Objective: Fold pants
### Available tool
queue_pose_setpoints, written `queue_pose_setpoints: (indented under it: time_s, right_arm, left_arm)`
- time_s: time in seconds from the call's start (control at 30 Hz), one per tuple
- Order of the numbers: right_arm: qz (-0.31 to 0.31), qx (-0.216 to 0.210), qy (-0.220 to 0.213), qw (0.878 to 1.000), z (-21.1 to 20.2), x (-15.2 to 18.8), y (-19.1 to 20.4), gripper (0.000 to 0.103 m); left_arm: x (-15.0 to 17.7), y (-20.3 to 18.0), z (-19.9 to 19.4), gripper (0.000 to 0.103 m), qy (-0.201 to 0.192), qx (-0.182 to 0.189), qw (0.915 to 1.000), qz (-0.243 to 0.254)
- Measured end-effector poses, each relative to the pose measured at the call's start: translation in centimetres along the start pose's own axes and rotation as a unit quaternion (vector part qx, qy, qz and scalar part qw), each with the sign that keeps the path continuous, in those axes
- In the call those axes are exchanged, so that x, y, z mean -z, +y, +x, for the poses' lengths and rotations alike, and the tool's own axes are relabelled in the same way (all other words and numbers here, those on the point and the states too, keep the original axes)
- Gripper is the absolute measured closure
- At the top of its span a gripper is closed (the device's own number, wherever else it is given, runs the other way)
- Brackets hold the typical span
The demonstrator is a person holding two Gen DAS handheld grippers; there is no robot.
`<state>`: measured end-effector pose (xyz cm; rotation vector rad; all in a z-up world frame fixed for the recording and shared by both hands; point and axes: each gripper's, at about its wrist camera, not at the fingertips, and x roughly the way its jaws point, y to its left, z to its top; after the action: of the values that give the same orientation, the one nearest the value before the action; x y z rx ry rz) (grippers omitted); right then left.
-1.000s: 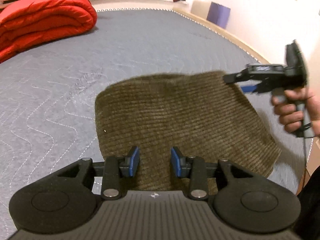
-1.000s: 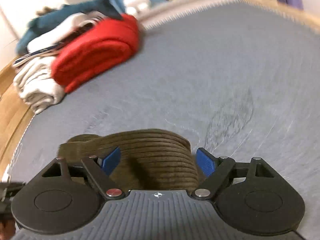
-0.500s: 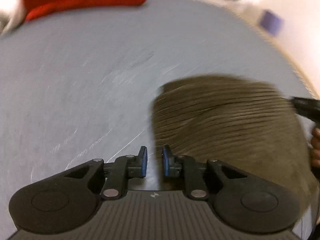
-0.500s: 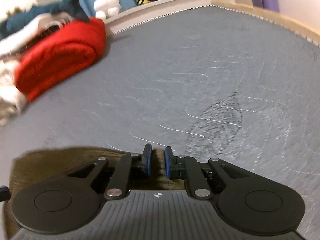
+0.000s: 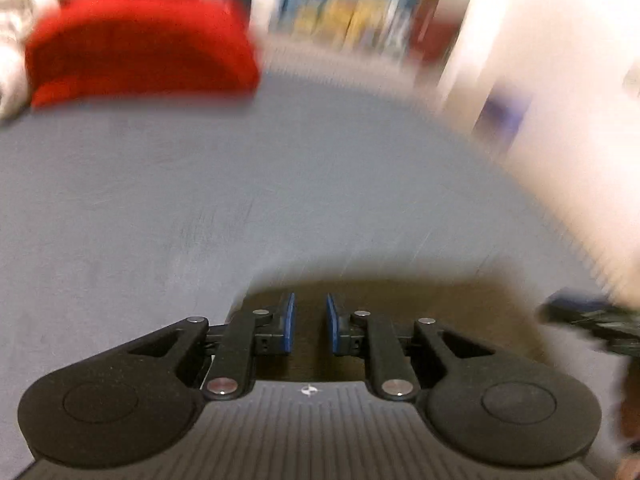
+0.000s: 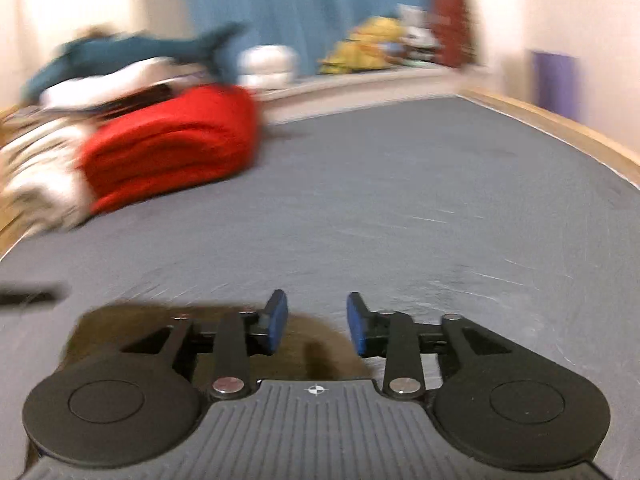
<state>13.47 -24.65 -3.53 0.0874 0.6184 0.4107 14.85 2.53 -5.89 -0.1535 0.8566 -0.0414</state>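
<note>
Grey quilted bed [image 6: 400, 200], red blanket [image 6: 172, 140] behind. Folded brown corduroy pants [image 5: 420, 304] now lie flat; left gripper [image 5: 310, 322] and right gripper [image 6: 316, 322] jaws opening, released. Fold seems finished.

Both tongs — left [image 5: 308, 322], right [image 6: 318, 322] — opening

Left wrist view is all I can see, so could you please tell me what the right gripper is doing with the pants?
Observer: The right gripper is opening its jaws. Nothing is pinched between its pads, and the brown pants lie underneath it.
Operator: Thank you. Is its right-hand finger over the pants too?
Observer: No, that finger is mostly over the bare grey mat.
Operator: Anything above the red blanket?
Observer: A teal shark plush lies on the pile behind the red blanket.
</note>
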Motion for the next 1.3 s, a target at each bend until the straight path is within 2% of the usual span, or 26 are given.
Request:
queue_pose_setpoints:
  time_s: [0.03, 0.07, 0.1, 0.13, 0.17, 0.2, 0.23, 0.27, 0.33, 0.37, 0.4, 0.43, 0.47, 0.5, 0.57, 0.6, 0.67, 0.73, 0.8, 0.87, 0.97, 1.13, 1.17, 1.2, 1.23, 1.3]
  right_arm:
    - [-0.017, -0.006, 0.033, 0.999, 0.7, 0.6, 0.3, 0.049]
    - [-0.036, 0.014, 0.083, 0.996, 2.1, 1.6, 0.3, 0.046]
    - [-0.042, 0.030, 0.114, 0.992, 3.1, 2.5, -0.3, 0.029]
    - [-0.018, 0.039, 0.124, 0.991, 3.4, 2.9, -1.2, 0.022]
    - [0.022, 0.037, 0.131, 0.990, 3.3, 2.8, -2.2, 0.021]
    - [0.054, 0.037, 0.131, 0.989, 2.9, 2.5, -2.8, 0.026]
    - [0.058, 0.038, 0.120, 0.990, 2.0, 2.1, -2.8, 0.031]
    - [0.039, 0.037, 0.104, 0.993, 1.0, 1.8, -2.2, 0.037]
    - [-0.005, 0.006, 0.095, 0.995, -0.6, 1.8, -0.8, 0.037]
    - [-0.020, -0.016, 0.113, 0.993, -0.8, 2.3, -0.4, 0.036]
    - [-0.037, -0.025, 0.152, 0.987, -0.4, 3.3, -0.2, 0.032]
    - [-0.059, -0.016, 0.193, 0.979, 0.4, 4.7, 0.0, 0.030]
    - [-0.083, -0.001, 0.217, 0.973, 0.9, 6.2, 0.1, 0.022]
    - [-0.079, 0.004, 0.213, 0.974, 0.8, 6.9, -0.3, 0.013]
    - [-0.024, 0.001, 0.224, 0.974, 0.8, 6.5, -1.5, 0.012]
    - [-0.002, 0.005, 0.215, 0.977, 0.5, 5.8, -2.0, 0.014]
    - [0.016, 0.020, 0.166, 0.986, -0.6, 4.7, -2.5, 0.013]
    - [0.037, 0.023, 0.136, 0.990, -0.7, 3.8, -3.0, 0.008]
    - [0.061, 0.017, 0.127, 0.990, 0.1, 3.6, -3.7, 0.001]
    - [0.076, 0.017, 0.144, 0.986, 1.3, 3.6, -4.3, 0.001]
    - [0.103, 0.018, 0.171, 0.980, 3.3, 4.7, -5.0, 0.001]
    - [0.137, -0.037, 0.180, 0.973, 4.2, 5.8, -5.2, 0.004]
    - [0.130, -0.048, 0.179, 0.974, 4.2, 5.9, -4.7, 0.010]
    - [0.123, -0.052, 0.176, 0.975, 4.1, 5.9, -4.1, 0.016]
    - [0.118, -0.050, 0.173, 0.977, 3.7, 5.7, -3.6, 0.018]
    - [0.112, -0.049, 0.165, 0.979, 3.7, 5.4, -3.1, 0.036]
  left_arm:
    - [0.7, 0.5, 1.3, 0.082, 0.022, -0.014, 0.9996, -0.008]
    - [0.8, 1.1, 1.2, 0.080, 0.015, -0.013, 0.9994, -0.028]
    - [0.5, 1.1, 0.6, 0.080, 0.016, -0.011, 0.9990, -0.039]
    - [0.1, 0.7, -0.5, 0.080, 0.013, -0.015, 0.9992, -0.034]
    - [0.1, -0.1, -2.2, 0.079, -0.004, -0.011, 0.9998, -0.014]
    - [0.1, -0.9, -3.9, 0.077, -0.023, 0.003, 0.9997, 0.009]
    - [0.2, -1.6, -5.1, 0.075, -0.034, 0.023, 0.9988, 0.029]
    - [0.6, -2.2, -6.2, 0.072, -0.038, 0.050, 0.9967, 0.051]
    - [2.2, -2.7, -6.9, 0.065, -0.020, 0.088, 0.9915, 0.093]
    - [3.5, -2.9, -6.1, 0.059, 0.015, 0.087, 0.9891, 0.118]
    - [4.9, -2.8, -5.1, 0.059, 0.048, 0.073, 0.9861, 0.141]
    - [6.1, -2.8, -4.7, 0.059, 0.051, 0.067, 0.9822, 0.168]
    - [6.9, -2.8, -5.2, 0.057, 0.039, 0.068, 0.9790, 0.188]
    - [6.7, -2.6, -5.8, 0.055, 0.040, 0.068, 0.9793, 0.187]
    - [5.9, -1.3, -7.0, 0.045, 0.034, 0.062, 0.9885, 0.133]
    - [5.5, -0.4, -7.4, 0.029, 0.022, 0.058, 0.9926, 0.104]
    - [4.7, 1.1, -7.6, 0.010, -0.003, 0.041, 0.9982, 0.043]
    - [4.5, 2.6, -6.7, 0.009, 0.002, 0.044, 0.9987, -0.024]
    - [4.7, 4.4, -4.4, 0.007, 0.037, 0.069, 0.9925, -0.094]
    - [5.2, 5.3, -1.9, 0.007, 0.075, 0.083, 0.9841, -0.137]
    - [6.4, 5.9, -0.1, 0.002, 0.086, 0.119, 0.9720, -0.183]
    - [6.3, 4.3, 1.2, 0.005, 0.090, 0.169, 0.9638, -0.185]
    - [6.4, 4.0, 1.7, 0.011, 0.088, 0.172, 0.9651, -0.176]
    - [6.4, 3.8, 1.5, 0.021, 0.086, 0.176, 0.9659, -0.169]
    - [6.2, 3.2, 1.7, 0.024, 0.082, 0.176, 0.9670, -0.165]
    - [5.8, 2.6, 1.4, 0.041, 0.072, 0.171, 0.9727, -0.139]
